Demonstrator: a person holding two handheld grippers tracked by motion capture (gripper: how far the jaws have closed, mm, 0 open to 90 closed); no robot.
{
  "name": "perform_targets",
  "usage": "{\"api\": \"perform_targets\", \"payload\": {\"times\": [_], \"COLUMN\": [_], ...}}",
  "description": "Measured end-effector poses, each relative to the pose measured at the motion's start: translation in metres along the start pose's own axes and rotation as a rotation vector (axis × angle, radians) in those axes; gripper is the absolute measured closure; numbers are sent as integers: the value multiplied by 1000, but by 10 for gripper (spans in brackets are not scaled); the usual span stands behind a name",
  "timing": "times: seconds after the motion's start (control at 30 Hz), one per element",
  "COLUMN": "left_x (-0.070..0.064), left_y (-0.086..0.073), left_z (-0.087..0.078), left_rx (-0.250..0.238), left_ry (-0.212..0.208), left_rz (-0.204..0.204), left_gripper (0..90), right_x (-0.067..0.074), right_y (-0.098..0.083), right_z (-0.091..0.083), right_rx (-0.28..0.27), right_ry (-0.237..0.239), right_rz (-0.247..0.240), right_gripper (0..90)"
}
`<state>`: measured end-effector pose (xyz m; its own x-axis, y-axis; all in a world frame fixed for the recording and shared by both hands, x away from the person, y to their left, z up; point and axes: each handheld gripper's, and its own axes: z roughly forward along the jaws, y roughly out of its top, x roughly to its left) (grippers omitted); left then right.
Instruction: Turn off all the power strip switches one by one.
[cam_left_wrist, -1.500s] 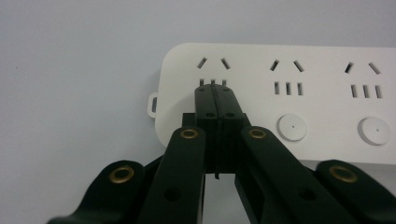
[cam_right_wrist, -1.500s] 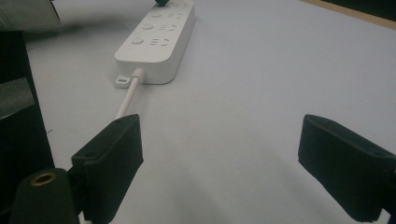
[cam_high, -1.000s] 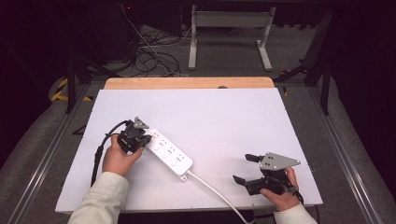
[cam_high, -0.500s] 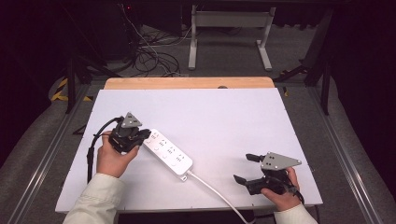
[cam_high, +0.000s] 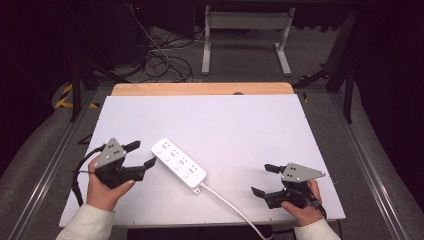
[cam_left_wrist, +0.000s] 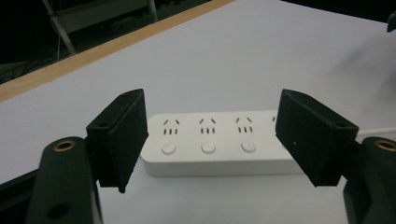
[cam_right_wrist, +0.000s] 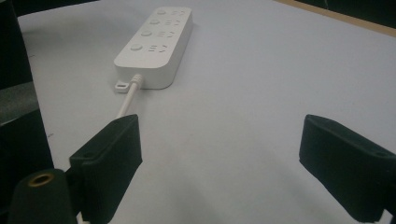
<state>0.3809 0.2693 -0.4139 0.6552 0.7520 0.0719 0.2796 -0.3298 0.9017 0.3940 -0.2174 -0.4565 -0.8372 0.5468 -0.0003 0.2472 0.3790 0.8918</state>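
- The power strip (cam_high: 178, 163) was a long white plastic block with rounded corners, lying flat and slantwise on the near left part of the table (cam_high: 240, 125).
- In the left gripper view its top showed a row of outlets, each a set of dark slots with a round white button below.
- A white cord (cam_high: 231, 205) left its near end through a short strain relief and ran over the table's front edge; a small tab stuck out beside that exit in the right gripper view.
- The left gripper (cam_high: 141, 154) sat just left of the strip's far end, jaws spread wide after just having been opening, nothing between them, and the strip lay ahead of them, apart from the pads.
- The right gripper (cam_high: 265, 180) rested near the table's front right corner, well apart from the strip, jaws spread and holding nothing.
- The table top was a smooth matte white sheet with a strip of light wood (cam_high: 200, 89) along its far edge.
- Beyond the table, on the grey floor, lay a tangle of dark cables (cam_high: 160, 60) and a pale metal stand (cam_high: 245, 35).
- The gripper pads were blocky, black and matte, and each gripper carried a grey three-cornered plate.
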Motion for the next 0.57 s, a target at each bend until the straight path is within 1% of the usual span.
{"api": "perform_targets", "payload": {"times": [0.03,0.07,0.1,0.17,0.23,0.27,0.3,0.33,0.37,0.4,0.43,0.5,0.53,0.57], "left_x": [-2,-4,-6,-10,-14,-15,-16,-18,-18,-18,-19,-21,-22,-23], "left_y": [-8,-15,-23,-38,-51,-55,-57,-58,-58,-57,-56,-54,-54,-53], "left_z": [-3,-6,-8,-12,-13,-13,-13,-14,-15,-16,-16,-16,-16,-16], "left_rx": [-5,-15,-23,-40,-66,-62,-47,-46,-52,-51,-50,-42,-39,-39], "left_ry": [14,28,33,34,21,15,23,29,41,49,62,84,87,87], "left_rz": [10,28,32,6,-62,-84,-87,-91,-84,-65,-42,18,35,34], "left_gripper": [236,225,214,204,205,206,205,205,201,197,194,193,189,185], "right_x": [0,0,0,0,0,0,0,0,0,0,0,0,0,0], "right_y": [0,0,1,1,1,1,1,1,1,0,0,0,0,0], "right_z": [0,0,-1,-2,-2,-2,-3,-3,-3,-3,-3,-2,-2,-3], "right_rx": [-3,-8,-11,-18,-26,-27,-27,-27,-29,-30,-30,-27,-27,-27], "right_ry": [3,4,5,4,8,10,8,9,12,14,16,18,19,19], "right_rz": [1,1,0,2,7,8,7,5,4,3,1,-3,-5,-6], "right_gripper": [134,134,133,130,124,123,122,121,120,119,117,114,113,111]}}
